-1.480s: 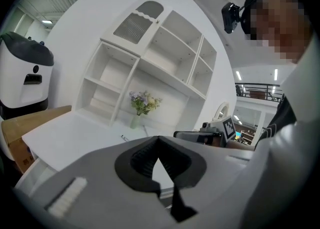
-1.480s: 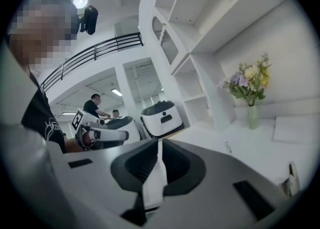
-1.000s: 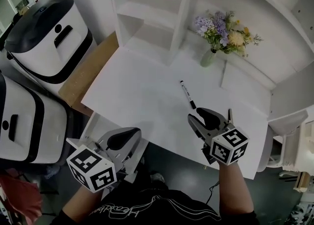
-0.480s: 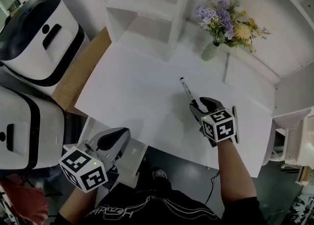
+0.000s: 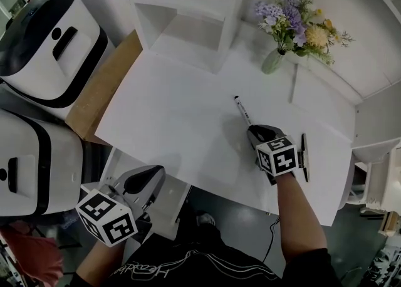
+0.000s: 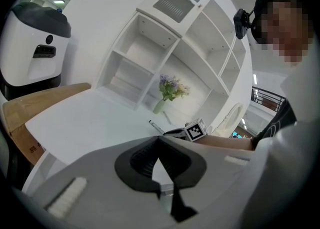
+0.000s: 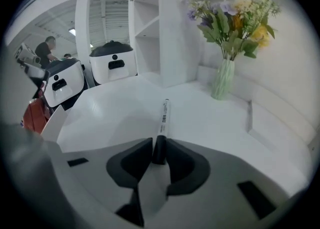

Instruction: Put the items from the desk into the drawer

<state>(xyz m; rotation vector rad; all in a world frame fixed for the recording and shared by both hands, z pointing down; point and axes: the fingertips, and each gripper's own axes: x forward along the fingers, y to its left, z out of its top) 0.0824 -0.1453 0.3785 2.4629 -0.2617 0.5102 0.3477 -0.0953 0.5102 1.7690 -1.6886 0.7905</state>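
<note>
Although the right tongs (image 7: 159,149) have just been closing onto the cap of the marker (image 5: 242,109), it lies on the desk (image 5: 175,116), unstowed; the left tongs (image 6: 159,142) are together, empty.

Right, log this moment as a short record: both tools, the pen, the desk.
right tool: jaws have just been closing, pinching the pen's black cap end
left tool: jaws together, nothing between them, held in front of the desk's near edge
pen: lying on the desk, pointing toward the shelves
desk: white top; vase of flowers at the back
task stage: pen gripped, not yet lifted
</note>
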